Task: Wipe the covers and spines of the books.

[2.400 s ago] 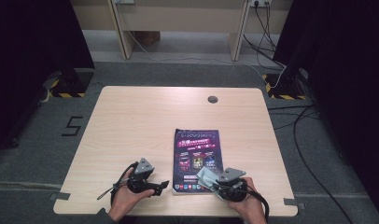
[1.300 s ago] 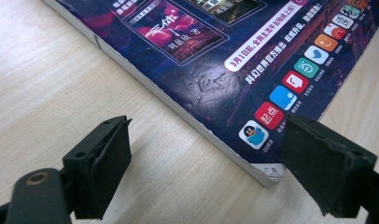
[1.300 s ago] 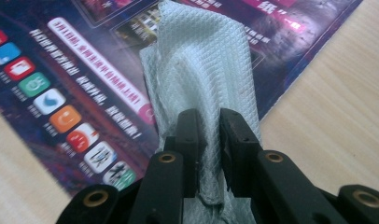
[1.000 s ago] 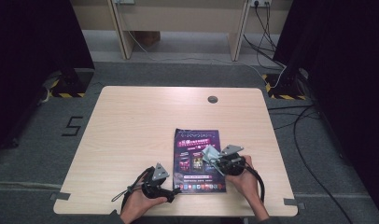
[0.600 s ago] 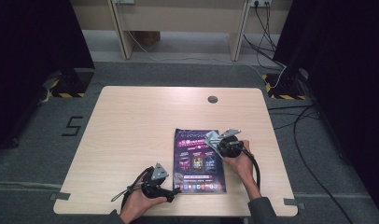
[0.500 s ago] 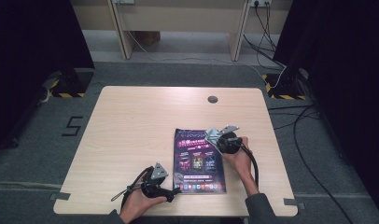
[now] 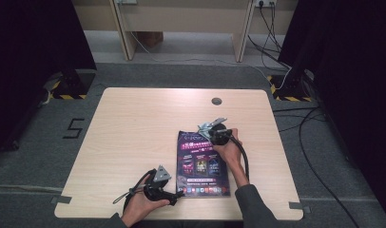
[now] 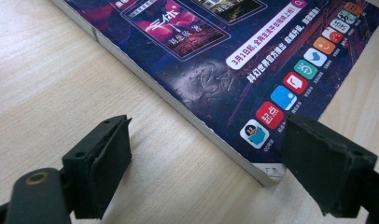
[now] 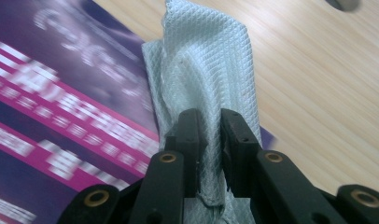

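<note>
Cloth on the magazine's far corner

The right gripper [image 9: 208, 140] pinches a pale cloth [image 9: 211, 60] at the magazine's [image 7: 203, 164] far right corner; the left gripper [image 8: 211, 158] – jaws wide – straddles its near left corner on the bench [image 7: 134, 123].

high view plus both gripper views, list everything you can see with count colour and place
magazine: 1, dark purple cover with pink bands, flat on the table's near right half
cloth: 1, pale grey-white, waffle weave, lying over the magazine's far right corner
table: 1, light wood, centre of the room
grommet: 1, dark, round, at the table's far edge
cables: several, black, on the grey floor to the right
left tongs: 1, black, open, straddling the magazine's near left corner
right tongs: 1, black, shut on the cloth
hands: 2, one on each tongs, coming in from the near edge
</note>
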The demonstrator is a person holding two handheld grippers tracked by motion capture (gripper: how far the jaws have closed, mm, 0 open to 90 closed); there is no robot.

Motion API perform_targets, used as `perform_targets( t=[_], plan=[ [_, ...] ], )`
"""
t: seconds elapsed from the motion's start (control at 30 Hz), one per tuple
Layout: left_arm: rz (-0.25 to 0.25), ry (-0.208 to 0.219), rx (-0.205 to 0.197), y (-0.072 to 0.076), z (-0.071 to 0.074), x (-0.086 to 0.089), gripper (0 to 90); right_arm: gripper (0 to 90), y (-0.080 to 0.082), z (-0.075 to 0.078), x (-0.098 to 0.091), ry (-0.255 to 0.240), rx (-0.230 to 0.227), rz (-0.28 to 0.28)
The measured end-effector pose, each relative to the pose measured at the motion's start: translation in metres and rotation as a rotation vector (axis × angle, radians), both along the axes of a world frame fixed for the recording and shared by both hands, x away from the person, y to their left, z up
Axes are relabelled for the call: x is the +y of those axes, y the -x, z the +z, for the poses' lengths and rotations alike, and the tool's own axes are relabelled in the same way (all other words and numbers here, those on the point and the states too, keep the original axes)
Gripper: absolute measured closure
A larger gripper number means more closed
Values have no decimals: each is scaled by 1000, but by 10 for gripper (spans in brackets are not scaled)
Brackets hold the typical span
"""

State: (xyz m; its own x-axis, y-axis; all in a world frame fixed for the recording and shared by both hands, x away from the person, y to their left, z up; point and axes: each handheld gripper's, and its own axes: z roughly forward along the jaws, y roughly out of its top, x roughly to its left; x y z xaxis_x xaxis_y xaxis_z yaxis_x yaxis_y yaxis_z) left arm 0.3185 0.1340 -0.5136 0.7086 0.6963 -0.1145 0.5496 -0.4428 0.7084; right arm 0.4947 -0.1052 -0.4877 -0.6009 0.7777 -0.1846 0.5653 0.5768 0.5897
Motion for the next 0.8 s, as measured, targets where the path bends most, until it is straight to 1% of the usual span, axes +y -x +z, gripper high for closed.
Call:
perform_targets(
  t=[0.03, 0.1, 0.13, 0.17, 0.23, 0.3, 0.4, 0.43, 0.53, 0.67, 0.7, 0.8],
  plan=[
    [1, 2, -1, 0, 0, 0, 153, 789, 0, 0, 0, 0, 0, 0],
    [-3, 0, 2, 0, 0, 0, 153, 788, 0, 0, 12, -7, -1, 33],
    [-2, 2, 2, 0, 0, 0, 152, 788, 0, -1, 25, -6, -3, 64],
    [1, 1, 1, 0, 0, 0, 152, 788, 0, -1, 25, -6, -3, 64],
    [1, 0, -1, 0, 0, 0, 153, 787, 0, -1, 37, -10, -3, 95],
    [-5, 2, 3, -1, 0, 0, 152, 786, 1, -1, 53, -7, 1, 125],
    [0, 3, -1, 0, 0, 0, 152, 787, 3, -1, 70, 0, -4, 158],
    [-2, 0, 2, 0, 0, 0, 152, 787, 3, -1, 74, 3, -2, 161],
    [0, 2, 0, 0, 0, 0, 152, 787, 3, -2, 81, 3, -9, 182],
    [-4, 0, 2, 0, 0, 0, 151, 786, 4, -2, 79, -11, 1, 182],
    [-1, 1, 2, 0, 0, 0, 151, 786, 4, -2, 78, -13, -5, 181],
    [1, 1, 0, 0, 0, 0, 152, 785, 4, -1, 76, -12, 5, 179]
  ],
)
